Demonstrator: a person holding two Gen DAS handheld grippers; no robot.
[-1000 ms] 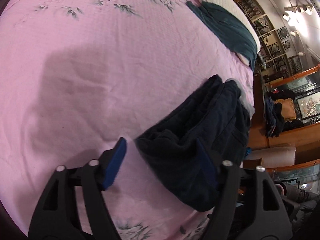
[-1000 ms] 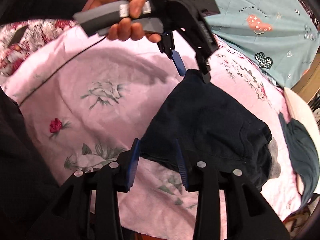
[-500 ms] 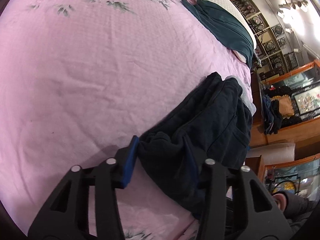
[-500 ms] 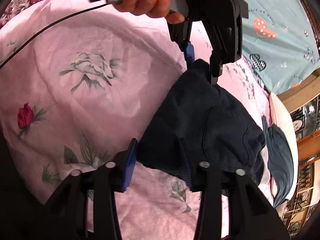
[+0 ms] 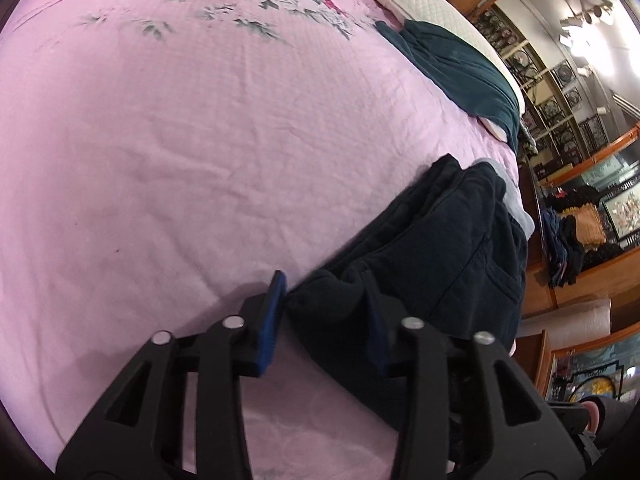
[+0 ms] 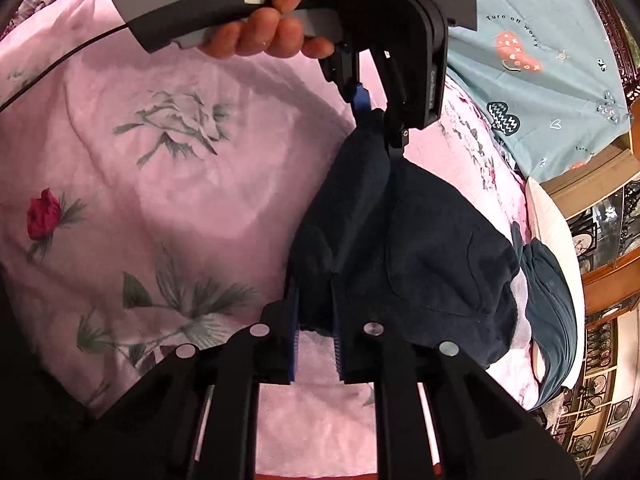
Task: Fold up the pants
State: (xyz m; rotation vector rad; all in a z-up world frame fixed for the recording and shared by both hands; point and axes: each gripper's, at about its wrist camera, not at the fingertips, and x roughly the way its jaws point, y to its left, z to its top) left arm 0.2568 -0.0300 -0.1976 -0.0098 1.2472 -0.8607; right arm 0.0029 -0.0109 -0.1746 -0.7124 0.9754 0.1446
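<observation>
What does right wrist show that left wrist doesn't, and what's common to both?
Right wrist only: the left tool from outside, gripped by a hand, pinching the far end of the pants; a teal printed sheet; a red rose print.
Left wrist only: wooden shelving and ceiling lights.
Both: dark pants on the pink bedspread, a teal garment, a white pillow.
</observation>
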